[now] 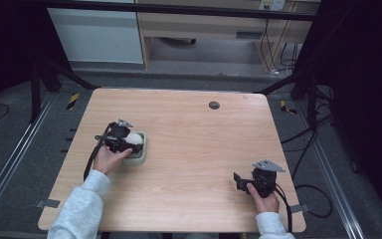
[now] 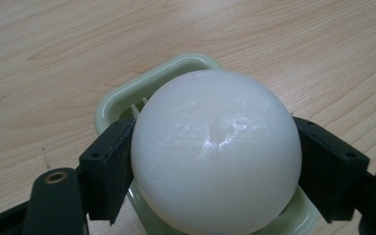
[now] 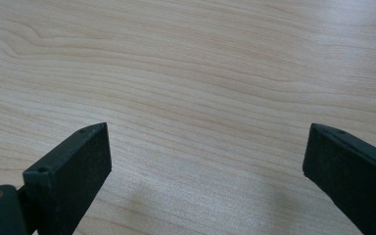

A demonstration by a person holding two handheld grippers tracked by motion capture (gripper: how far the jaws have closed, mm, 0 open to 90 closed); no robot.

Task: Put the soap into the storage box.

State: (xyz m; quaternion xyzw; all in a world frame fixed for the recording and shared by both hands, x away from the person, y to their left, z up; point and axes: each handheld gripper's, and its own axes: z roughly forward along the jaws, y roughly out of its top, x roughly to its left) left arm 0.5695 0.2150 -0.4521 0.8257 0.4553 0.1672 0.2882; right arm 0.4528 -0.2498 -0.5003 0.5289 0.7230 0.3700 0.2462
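One smooth white ball, clamped between both jaws of the left tongs, directly above one pale green rounded-square plastic tray on the light wooden counter. Right tongs spread wide over bare wood, well apart from ball and tray. Two tongs total.
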